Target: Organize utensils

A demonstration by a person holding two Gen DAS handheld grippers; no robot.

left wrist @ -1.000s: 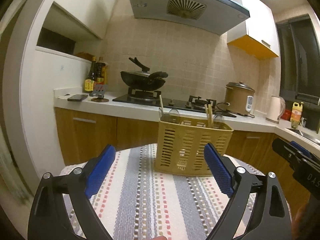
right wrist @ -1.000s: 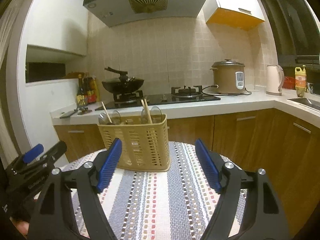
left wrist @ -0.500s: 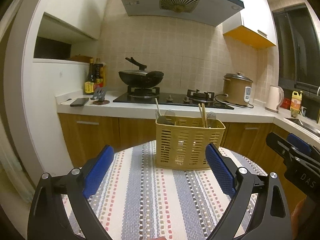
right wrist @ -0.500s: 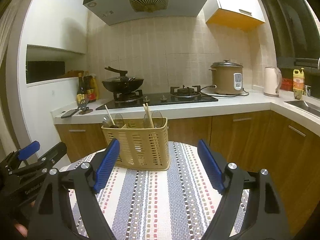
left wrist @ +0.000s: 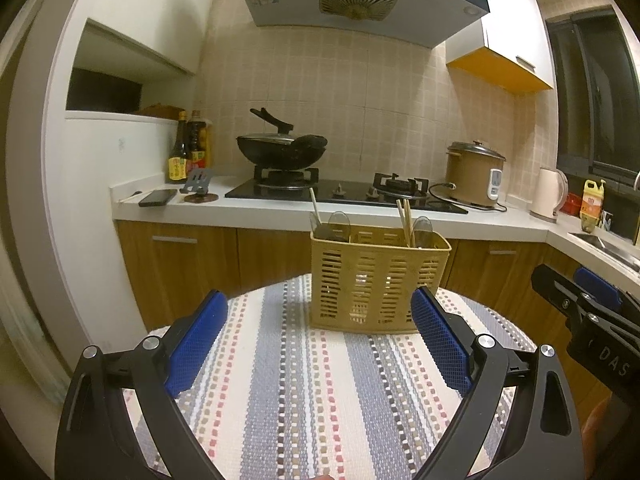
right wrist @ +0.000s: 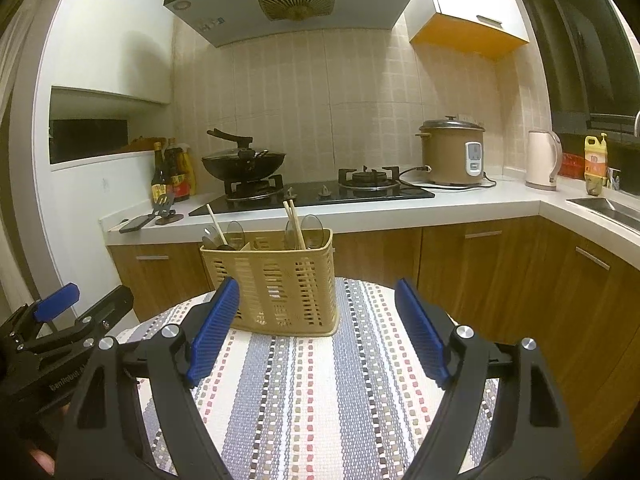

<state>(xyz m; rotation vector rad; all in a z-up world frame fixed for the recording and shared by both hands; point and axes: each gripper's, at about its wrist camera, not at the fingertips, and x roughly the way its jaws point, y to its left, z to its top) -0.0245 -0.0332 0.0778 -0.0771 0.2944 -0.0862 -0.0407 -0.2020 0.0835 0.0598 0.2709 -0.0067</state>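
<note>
In the left wrist view, the left gripper (left wrist: pixel 318 344) is being held wide open and empty; the slotted utensil basket (left wrist: pixel 378 282) is standing dead ahead beyond its pads, on the striped tablecloth (left wrist: pixel 304 392). Three chopsticks (left wrist: pixel 404 222) are poking upright from the basket — one left, two right.

In the right wrist view, the right gripper (right wrist: pixel 316 330) is also spread open, nothing gripped; the basket is lying ahead and left of it — nearer its left pad. About four spoons (right wrist: pixel 236 234) can be counted, though not surely.

Basket (left wrist: pixel 378 284) w/ chopsticks (left wrist: pixel 405 222) on table (left wrist: pixel 296 392), counter (left wrist: pixel 280 210) behind.
</note>
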